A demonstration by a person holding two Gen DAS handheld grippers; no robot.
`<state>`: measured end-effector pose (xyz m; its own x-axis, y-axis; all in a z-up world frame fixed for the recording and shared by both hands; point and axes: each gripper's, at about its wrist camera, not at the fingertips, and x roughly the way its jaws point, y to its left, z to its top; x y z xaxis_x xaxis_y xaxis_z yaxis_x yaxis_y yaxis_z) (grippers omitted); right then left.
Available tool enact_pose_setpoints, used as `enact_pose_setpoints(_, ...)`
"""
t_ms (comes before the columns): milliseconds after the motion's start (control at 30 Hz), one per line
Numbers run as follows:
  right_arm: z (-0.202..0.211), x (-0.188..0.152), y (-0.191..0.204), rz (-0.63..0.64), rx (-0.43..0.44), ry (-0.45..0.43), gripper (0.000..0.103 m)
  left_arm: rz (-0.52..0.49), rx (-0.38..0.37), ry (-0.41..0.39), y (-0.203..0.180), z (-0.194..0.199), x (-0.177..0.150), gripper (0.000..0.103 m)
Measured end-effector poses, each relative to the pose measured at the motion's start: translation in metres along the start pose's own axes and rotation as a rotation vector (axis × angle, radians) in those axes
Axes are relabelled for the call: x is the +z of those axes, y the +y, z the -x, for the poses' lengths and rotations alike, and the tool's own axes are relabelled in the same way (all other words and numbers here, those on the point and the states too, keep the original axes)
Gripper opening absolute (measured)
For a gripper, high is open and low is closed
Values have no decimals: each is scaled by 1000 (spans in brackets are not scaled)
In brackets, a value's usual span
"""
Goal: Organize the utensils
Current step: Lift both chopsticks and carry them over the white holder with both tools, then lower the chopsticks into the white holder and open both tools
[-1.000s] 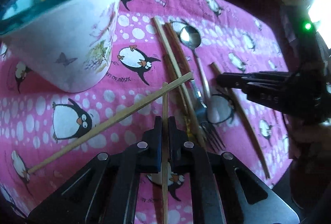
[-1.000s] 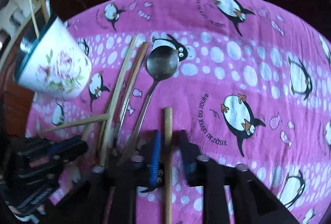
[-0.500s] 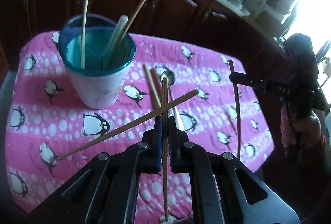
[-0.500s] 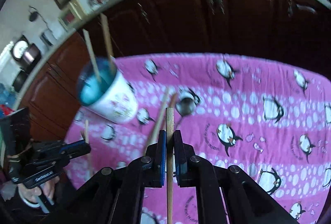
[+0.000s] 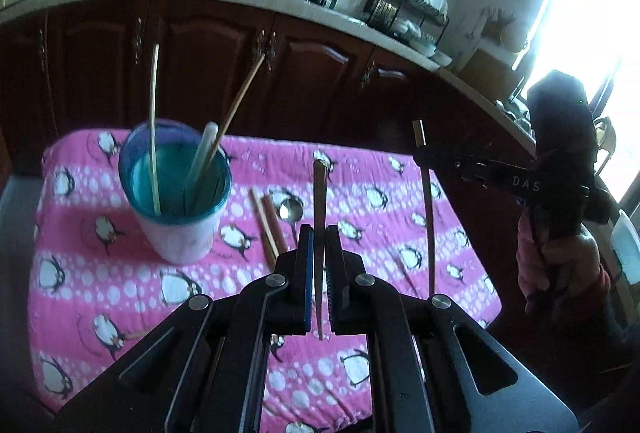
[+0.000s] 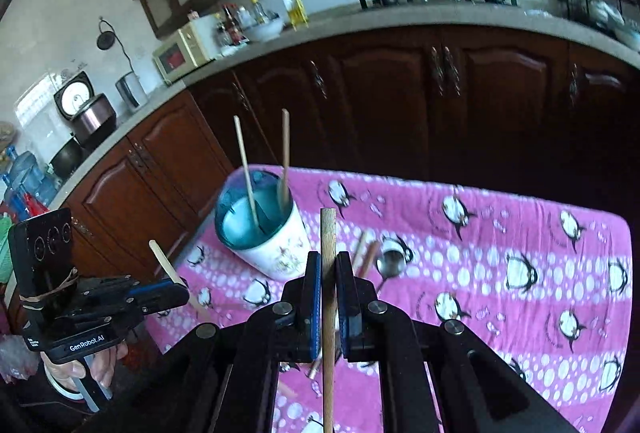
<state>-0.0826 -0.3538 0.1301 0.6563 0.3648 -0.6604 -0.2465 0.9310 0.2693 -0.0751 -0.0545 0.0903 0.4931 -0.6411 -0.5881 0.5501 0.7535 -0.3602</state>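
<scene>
Kitchen setup with a pink penguin cloth [image 5: 120, 285] over the table. Nearest in, the left gripper [image 5: 318, 257] was clamped on a thin chopstick [image 5: 319, 201], and the right gripper [image 6: 329, 297] was pinching a thicker chopstick [image 6: 328, 233], both lifted clear of the cloth. Further back sat the teal-rimmed cup [image 5: 176, 193] already holding sticks, with a spoon [image 5: 291, 211] lying just beside it. I'd tip each stick upright over the rim, then let go. Readable writing: "DAS" on one tool, "GenRobot.AI" on the other.
</scene>
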Motion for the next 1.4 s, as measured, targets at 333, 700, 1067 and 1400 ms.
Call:
enact_pose_setpoints(333,5,39,29,30,47,-91,6,-13,93,-108,18,37,41,4)
enact_pose_setpoints(700,-22,105,69,31,97,-223,6,-24,239,-230,57,70,96,4)
enact_pose_setpoints(1067,-93,142,88,45,55,-292,6,-25,354,-200,95,34,110,4)
enact_pose_setpoints(1400,-145,126,78,30,-17,-313,6,-15,407,-124,113,-15,92,4)
